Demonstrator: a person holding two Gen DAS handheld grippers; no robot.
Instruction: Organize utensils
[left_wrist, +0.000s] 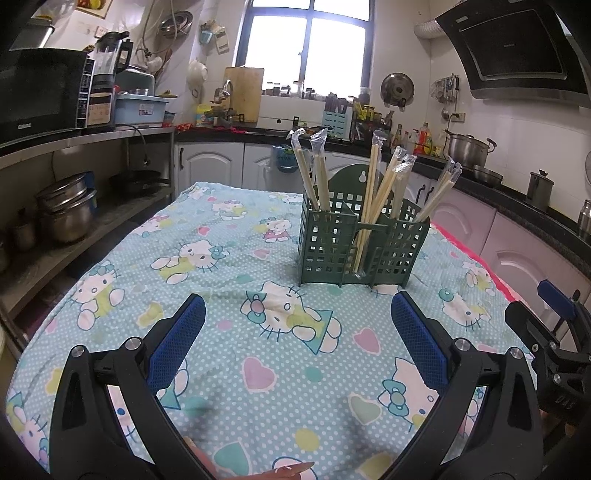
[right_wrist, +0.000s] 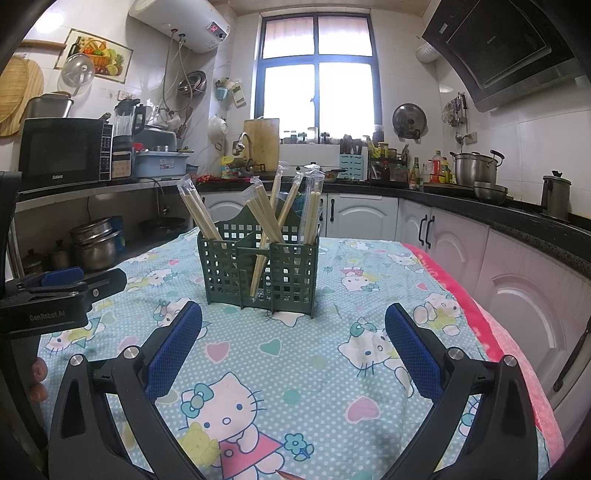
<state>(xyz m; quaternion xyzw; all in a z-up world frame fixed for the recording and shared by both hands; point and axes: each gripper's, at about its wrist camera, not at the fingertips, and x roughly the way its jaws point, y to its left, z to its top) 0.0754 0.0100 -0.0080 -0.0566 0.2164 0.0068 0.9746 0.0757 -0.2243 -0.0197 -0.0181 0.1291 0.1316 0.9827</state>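
A dark green lattice utensil holder (left_wrist: 364, 243) (right_wrist: 258, 271) stands upright on the cartoon-cat tablecloth (left_wrist: 236, 266) (right_wrist: 354, 373). Several plastic-wrapped pairs of wooden chopsticks (left_wrist: 380, 195) (right_wrist: 275, 218) lean in its compartments. My left gripper (left_wrist: 297, 306) hovers low over the cloth short of the holder, open, nothing between its blue pads. My right gripper (right_wrist: 293, 314) also stands open and empty, just in front of the holder. Each gripper shows at the edge of the other's view: the right one (left_wrist: 554, 332), the left one (right_wrist: 66, 291).
A kitchen counter with white cabinets (right_wrist: 461, 236) wraps the back and right, carrying pots (right_wrist: 476, 168), bottles and a sink. A shelf at left holds a microwave (right_wrist: 62, 151) and stacked metal pots (left_wrist: 66, 206). A pink cloth edge (right_wrist: 509, 332) lines the table's right side.
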